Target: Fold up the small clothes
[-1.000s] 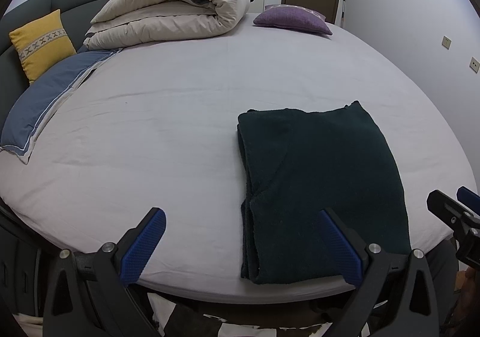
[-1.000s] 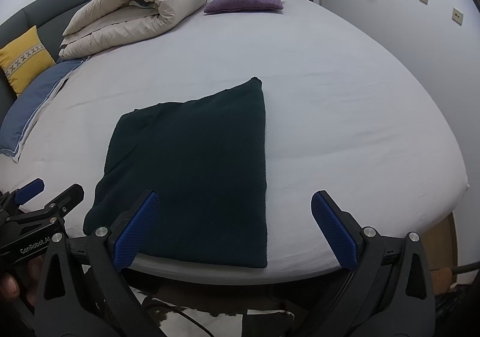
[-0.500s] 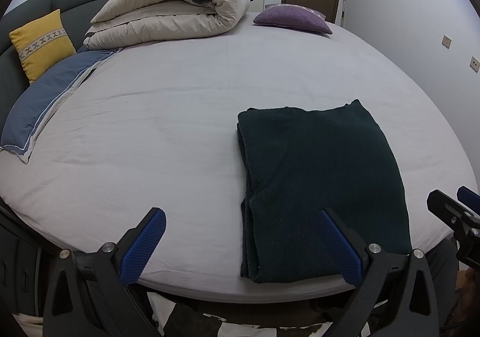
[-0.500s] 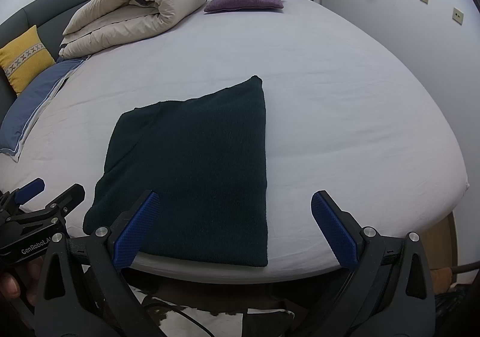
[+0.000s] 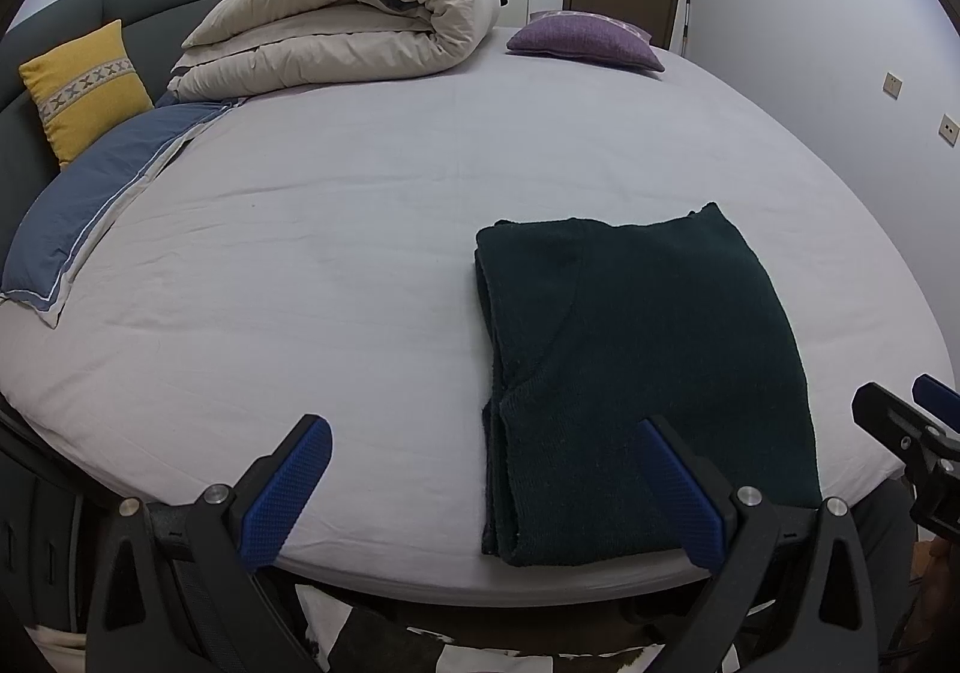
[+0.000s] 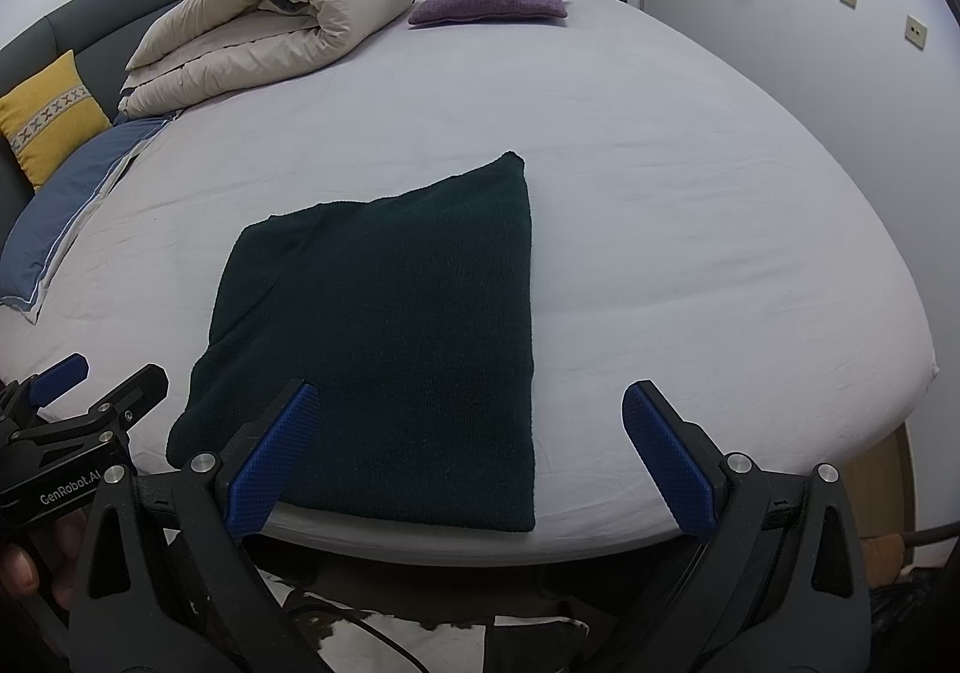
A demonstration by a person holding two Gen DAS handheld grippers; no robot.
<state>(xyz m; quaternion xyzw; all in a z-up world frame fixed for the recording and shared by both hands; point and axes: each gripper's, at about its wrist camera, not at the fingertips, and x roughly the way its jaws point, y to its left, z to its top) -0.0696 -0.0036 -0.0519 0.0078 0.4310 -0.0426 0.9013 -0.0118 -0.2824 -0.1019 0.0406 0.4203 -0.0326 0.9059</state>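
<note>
A dark green knit garment (image 5: pixel 642 373) lies folded into a flat rectangle near the front edge of the bed; it also shows in the right wrist view (image 6: pixel 390 349). My left gripper (image 5: pixel 486 487) is open and empty, held off the bed's front edge, with its right finger over the garment's near left corner. My right gripper (image 6: pixel 468 457) is open and empty, just off the front edge, straddling the garment's near right part. Each gripper shows at the edge of the other's view: the right one (image 5: pixel 906 433) and the left one (image 6: pixel 78 409).
The bed (image 5: pixel 300 265) has a pale sheet. At the back lie a rolled beige duvet (image 5: pixel 342 25) and a purple cushion (image 5: pixel 585 40). A blue pillow (image 5: pixel 90 199) and a yellow cushion (image 5: pixel 84 88) sit at the left. A wall runs along the right.
</note>
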